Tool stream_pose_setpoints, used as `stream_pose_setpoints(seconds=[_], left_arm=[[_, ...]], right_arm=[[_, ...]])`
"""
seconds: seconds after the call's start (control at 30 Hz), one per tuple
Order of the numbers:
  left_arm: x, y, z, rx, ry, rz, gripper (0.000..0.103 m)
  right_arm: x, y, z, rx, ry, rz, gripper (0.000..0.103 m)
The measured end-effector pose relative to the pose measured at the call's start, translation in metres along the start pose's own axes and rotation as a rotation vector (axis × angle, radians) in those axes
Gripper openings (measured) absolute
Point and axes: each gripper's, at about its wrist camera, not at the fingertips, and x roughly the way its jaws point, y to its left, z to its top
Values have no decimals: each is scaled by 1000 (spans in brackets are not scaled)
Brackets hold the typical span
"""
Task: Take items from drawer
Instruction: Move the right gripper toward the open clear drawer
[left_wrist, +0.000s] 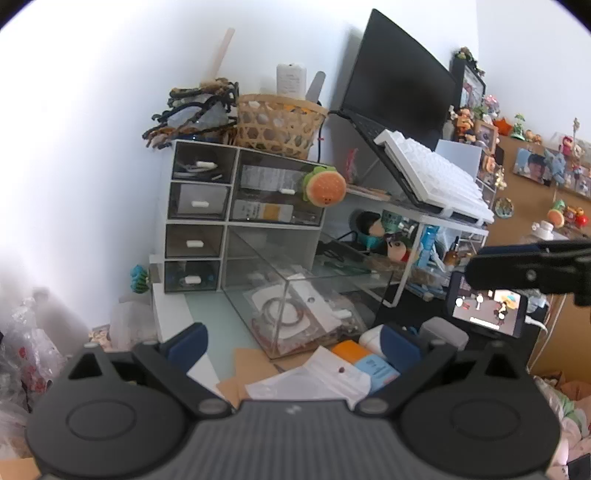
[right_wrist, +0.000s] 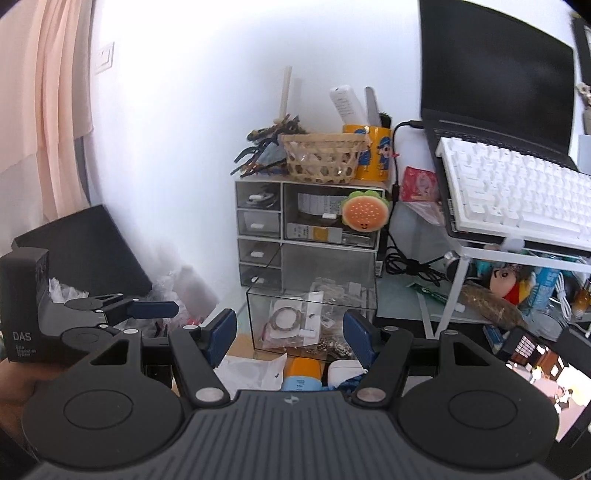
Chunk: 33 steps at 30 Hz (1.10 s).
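A clear acrylic drawer (left_wrist: 295, 295) is pulled far out of the white drawer cabinet (left_wrist: 221, 206) on the desk. It holds a round ring item in a packet (left_wrist: 284, 310) and small bits. In the right wrist view the drawer (right_wrist: 314, 317) lies straight ahead. My left gripper (left_wrist: 291, 343) is open and empty, just in front of the drawer. My right gripper (right_wrist: 290, 332) is open and empty, its fingers either side of the drawer's front. The left gripper also shows at the left in the right wrist view (right_wrist: 147, 310).
A burger plush (left_wrist: 325, 188) hangs on the cabinet; a woven basket (left_wrist: 280, 122) sits on top. A laptop and white keyboard (left_wrist: 432, 173) stand on a riser to the right. A phone (left_wrist: 487, 306), packets (left_wrist: 314, 380) and an orange item (left_wrist: 351, 350) lie in front.
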Motion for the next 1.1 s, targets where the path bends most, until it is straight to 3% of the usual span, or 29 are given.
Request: stream_pose_setpoints(seconds=[0.83, 0.93, 1.0, 1.1], left_arm=[[-2, 9, 0, -11, -6, 3, 102], [-2, 11, 1, -17, -5, 5, 102], [-2, 12, 1, -19, -6, 8, 102], [-2, 14, 0, -20, -6, 17, 102]], right_arm=[[51, -14, 61, -3, 162, 17, 71], [55, -17, 65, 14, 160, 8, 77], [58, -19, 69, 18, 159, 15, 87], [65, -23, 73, 34, 177, 38, 88]])
